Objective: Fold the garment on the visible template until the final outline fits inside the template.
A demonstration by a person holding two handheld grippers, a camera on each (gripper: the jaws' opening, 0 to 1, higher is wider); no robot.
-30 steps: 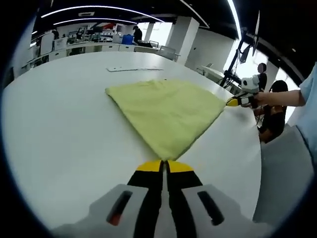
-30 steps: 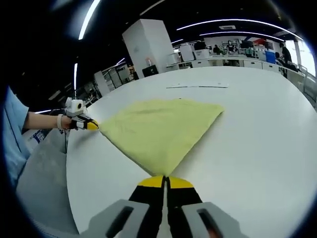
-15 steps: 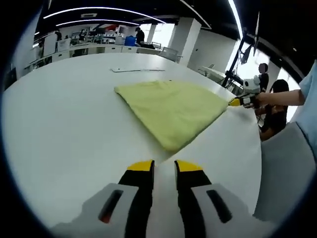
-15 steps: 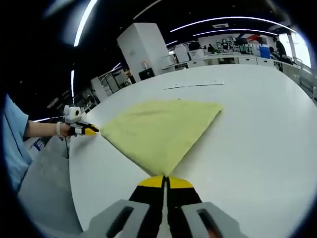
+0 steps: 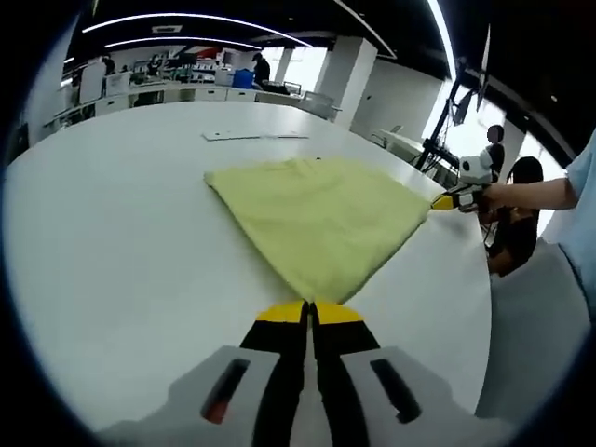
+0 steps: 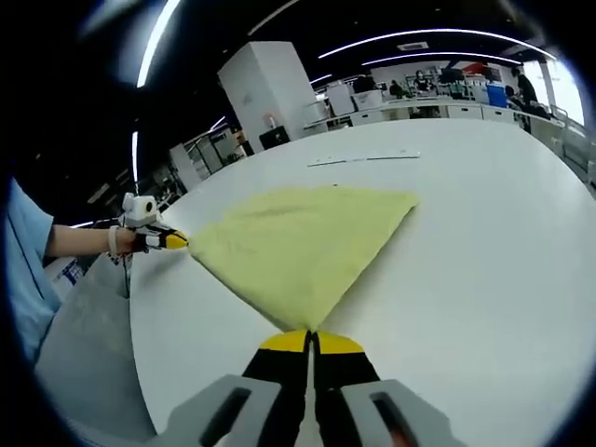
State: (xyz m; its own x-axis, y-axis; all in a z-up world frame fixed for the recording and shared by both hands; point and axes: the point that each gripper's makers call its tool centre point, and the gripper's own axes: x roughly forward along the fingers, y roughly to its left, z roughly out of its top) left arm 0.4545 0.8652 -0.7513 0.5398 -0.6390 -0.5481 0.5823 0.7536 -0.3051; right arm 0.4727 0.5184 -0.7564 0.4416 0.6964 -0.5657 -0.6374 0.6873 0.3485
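Observation:
A pale yellow garment (image 5: 317,214) lies folded flat on the white table (image 5: 112,251). Its near corner runs into the shut jaws of my left gripper (image 5: 310,308), which hold that corner. In the same view my right gripper (image 5: 445,199), held by a hand, sits at the garment's right corner. In the right gripper view the garment (image 6: 298,247) narrows to a corner pinched in my shut right gripper (image 6: 310,336). The left gripper (image 6: 170,239) shows at the garment's left corner. A thin pale strip (image 5: 256,136) lies on the table beyond the garment.
The table's curved edge (image 5: 484,307) drops to grey floor on the person's side. A seated person (image 5: 517,219) is beyond that edge. Desks and a white pillar (image 6: 270,88) stand far behind the table.
One second ago the left gripper was shut at the garment's corner, then it stood open, drawn back from the corner. Now it is shut on that corner again. The right gripper stayed shut.

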